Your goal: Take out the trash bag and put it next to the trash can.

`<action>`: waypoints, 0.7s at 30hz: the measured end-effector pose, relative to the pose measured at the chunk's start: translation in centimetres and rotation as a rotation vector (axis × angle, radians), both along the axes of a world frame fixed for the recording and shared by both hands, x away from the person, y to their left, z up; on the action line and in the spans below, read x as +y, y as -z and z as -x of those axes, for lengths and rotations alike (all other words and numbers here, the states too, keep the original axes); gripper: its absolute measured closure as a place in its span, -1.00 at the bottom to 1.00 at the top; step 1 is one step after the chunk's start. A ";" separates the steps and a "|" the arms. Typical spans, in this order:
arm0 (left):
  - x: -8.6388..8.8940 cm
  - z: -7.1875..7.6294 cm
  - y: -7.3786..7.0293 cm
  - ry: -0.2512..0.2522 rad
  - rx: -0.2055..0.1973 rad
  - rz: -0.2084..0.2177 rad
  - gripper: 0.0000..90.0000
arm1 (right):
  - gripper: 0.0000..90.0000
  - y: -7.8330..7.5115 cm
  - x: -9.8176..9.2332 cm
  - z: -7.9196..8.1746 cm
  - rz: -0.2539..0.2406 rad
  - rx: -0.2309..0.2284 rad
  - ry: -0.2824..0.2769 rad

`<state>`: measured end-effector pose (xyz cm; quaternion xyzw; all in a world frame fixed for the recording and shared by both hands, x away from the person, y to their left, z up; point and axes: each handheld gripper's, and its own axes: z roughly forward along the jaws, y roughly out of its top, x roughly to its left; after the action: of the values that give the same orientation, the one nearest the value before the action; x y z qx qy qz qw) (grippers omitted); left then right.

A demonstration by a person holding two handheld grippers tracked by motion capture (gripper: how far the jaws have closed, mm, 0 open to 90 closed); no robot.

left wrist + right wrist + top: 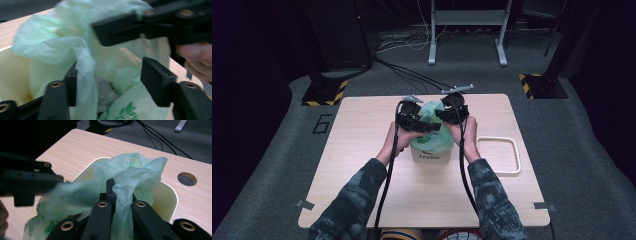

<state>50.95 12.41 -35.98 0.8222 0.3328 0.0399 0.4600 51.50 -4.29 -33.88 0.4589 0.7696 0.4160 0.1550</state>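
High view: the big wooden surface carries a white bin near its middle, and a thin green bag sits inside the bin and puffs up over its rim; a white frame lies flat on the surface just beside the bin, on the right hand's side.

What could go wrong, I think: the bag is very thin, so a hard pull away from the bin could tear it, or lift the light bin and tip it over; the loose side could also slide back down into the bin.

The right claw is above the bin's far rim, and it is squeezed tight on a fold of the bag's edge, which stands up between its jaws.

The left claw is above the bin too, on its other side; its jaws stand partly apart, and a strip of the bag hangs loose between them, lying against one jaw but not pinched; so only one side of the bag is held now.
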 end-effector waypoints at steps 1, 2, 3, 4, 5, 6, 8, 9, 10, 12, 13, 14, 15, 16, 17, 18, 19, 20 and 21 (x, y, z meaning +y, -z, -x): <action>-0.3 0.2 0.0 0.010 -0.005 -0.010 -0.24 | 0.99 -0.1 0.1 0.0 0.001 -0.003 -0.002; -0.6 0.3 0.0 0.020 -0.018 -0.022 -0.27 | 0.99 -0.2 0.1 0.0 -0.003 0.000 0.000; -0.9 0.5 0.0 0.025 -0.028 -0.025 -0.30 | 0.99 -0.4 0.2 -0.1 -0.003 -0.004 0.001; -1.1 0.6 0.1 0.031 -0.028 -0.024 -0.33 | 0.99 -0.5 0.2 -0.1 -0.003 -0.005 -0.003; -1.4 0.7 0.1 0.027 -0.032 -0.022 -0.40 | 0.99 -0.5 0.3 -0.1 -0.007 -0.007 -0.002; -1.6 0.8 0.2 0.028 -0.037 -0.022 -0.46 | 0.99 -0.6 0.4 -0.2 -0.007 -0.001 0.000; -2.0 0.9 0.3 0.029 -0.044 -0.025 -0.52 | 0.99 -0.7 0.5 -0.2 -0.007 -0.001 -0.001; -2.2 0.9 0.3 0.030 -0.049 -0.033 -0.54 | 0.99 -0.7 0.5 -0.3 -0.012 0.001 -0.004; -2.4 1.0 0.5 0.022 -0.049 -0.041 -0.53 | 0.98 -0.7 0.5 -0.3 -0.019 0.003 -0.002; -2.9 1.0 0.7 -0.006 -0.062 -0.089 -0.46 | 0.98 -0.5 0.4 -0.3 -0.031 0.011 -0.002; -3.1 1.0 0.9 -0.005 -0.066 -0.102 -0.35 | 0.98 -0.5 0.4 -0.3 -0.041 0.019 -0.002; -3.4 1.0 1.1 -0.025 -0.068 -0.129 -0.20 | 0.98 -0.4 0.4 -0.3 -0.053 0.022 -0.004; -3.5 1.0 1.2 -0.031 -0.069 -0.153 0.01 | 0.98 -0.4 0.3 -0.3 -0.064 0.027 -0.009; -3.6 1.0 1.4 -0.034 -0.073 -0.158 0.16 | 0.98 -0.4 0.3 -0.3 -0.065 0.028 -0.010; -3.6 0.9 1.5 -0.043 -0.073 -0.177 0.36 | 0.98 -0.4 0.2 -0.2 -0.066 0.030 -0.011; -3.6 0.8 1.6 -0.051 -0.067 -0.179 0.53 | 0.98 -0.4 0.1 -0.1 -0.071 0.032 -0.014; -3.5 0.8 1.7 -0.052 -0.060 -0.181 0.67 | 0.97 -0.4 -0.1 -0.1 -0.072 0.030 -0.016; -3.4 0.7 1.8 -0.061 -0.055 -0.189 0.78 | 0.97 -0.4 -0.3 0.0 -0.074 0.030 -0.018; -3.2 0.6 1.8 -0.065 -0.055 -0.185 0.86 | 0.96 -0.4 -0.6 0.1 -0.076 0.027 -0.022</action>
<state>50.35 9.20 -37.74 0.8485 0.3416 0.1082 0.3894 51.44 -4.87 -33.44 0.4615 0.7602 0.4405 0.1225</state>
